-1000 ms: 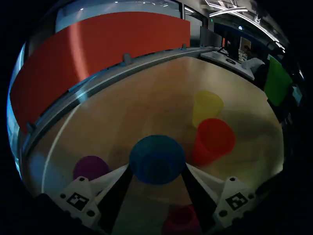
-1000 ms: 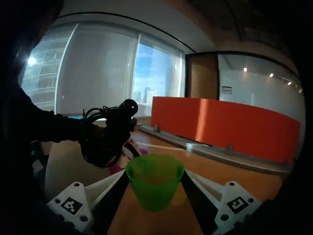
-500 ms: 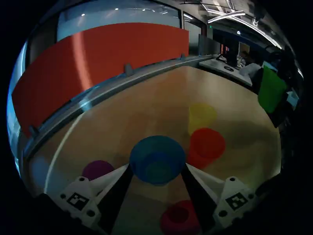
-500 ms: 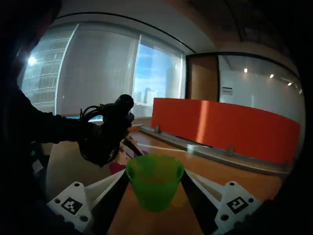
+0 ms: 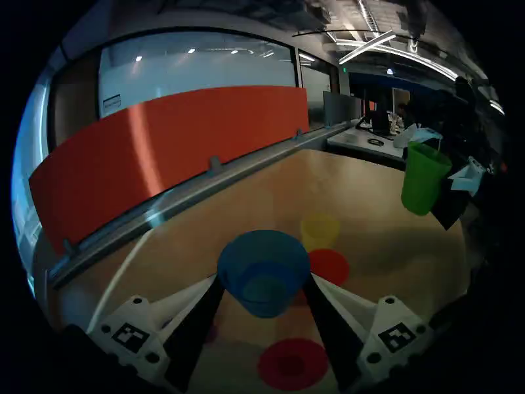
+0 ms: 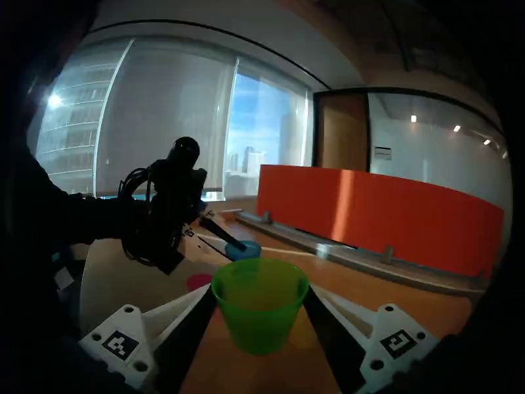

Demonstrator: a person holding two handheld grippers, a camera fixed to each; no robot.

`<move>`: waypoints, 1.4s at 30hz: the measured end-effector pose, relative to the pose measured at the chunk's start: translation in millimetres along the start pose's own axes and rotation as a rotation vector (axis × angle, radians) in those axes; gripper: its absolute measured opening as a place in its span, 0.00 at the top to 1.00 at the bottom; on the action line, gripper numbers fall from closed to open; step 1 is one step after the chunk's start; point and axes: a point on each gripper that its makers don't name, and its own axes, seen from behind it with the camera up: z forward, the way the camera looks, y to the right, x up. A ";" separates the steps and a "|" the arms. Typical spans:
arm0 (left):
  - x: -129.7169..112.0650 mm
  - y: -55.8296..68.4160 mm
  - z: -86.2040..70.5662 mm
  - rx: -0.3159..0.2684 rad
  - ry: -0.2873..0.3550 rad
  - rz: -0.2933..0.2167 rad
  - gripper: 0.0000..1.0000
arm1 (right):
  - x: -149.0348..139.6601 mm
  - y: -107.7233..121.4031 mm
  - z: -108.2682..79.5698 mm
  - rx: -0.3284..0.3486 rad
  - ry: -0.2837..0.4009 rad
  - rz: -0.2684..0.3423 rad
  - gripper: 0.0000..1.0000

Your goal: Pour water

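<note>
1. Gripping a blue cup (image 5: 264,266) by its sides, the left hand-held gripper (image 5: 264,284) holds it upright above the wooden bench (image 5: 374,223). Both fingers press against the cup's wall.
2. Beyond the blue cup in the left gripper view, a yellow cup (image 5: 319,230) and a red cup (image 5: 330,266) stand just beside each other on the bench. A second red cup (image 5: 292,363) stands nearer, low between the gripper's fingers.
3. The right hand-held gripper (image 6: 260,297) is closed on a green cup (image 6: 260,318), which sits upright between its two fingers with its open mouth facing up.
4. From the left gripper view, the green cup (image 5: 423,178) shows far to the right, raised over the bench edge and well apart from the blue cup.
5. From the right gripper view, the left hand-held gripper appears farther off, held in a person's dark-clad hand (image 6: 146,231). The blue cup (image 6: 243,251) sits at its fingertips, and a pink cup (image 6: 199,282) stands on the bench below it.
6. An orange partition (image 5: 170,154) runs along the far side of the bench. A large window (image 6: 164,125) fills the wall behind the person's hand.
7. Whether either held cup contains water cannot be told.
</note>
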 end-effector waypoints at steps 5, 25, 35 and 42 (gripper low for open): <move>20.4 -1.6 -10.6 0.010 0.083 -0.022 0.16 | 0.8 0.7 0.6 0.000 -0.001 0.005 0.08; 78.3 6.9 -50.5 -0.028 0.361 -0.125 0.16 | 6.2 -1.9 2.4 -0.001 0.004 0.012 0.08; 85.6 11.2 -59.0 -0.031 0.380 -0.116 0.16 | 8.5 -4.8 1.7 0.000 0.009 0.011 0.08; 86.1 10.2 -60.6 -0.025 0.380 -0.112 0.16 | 7.4 -6.4 3.1 0.002 0.007 0.011 0.08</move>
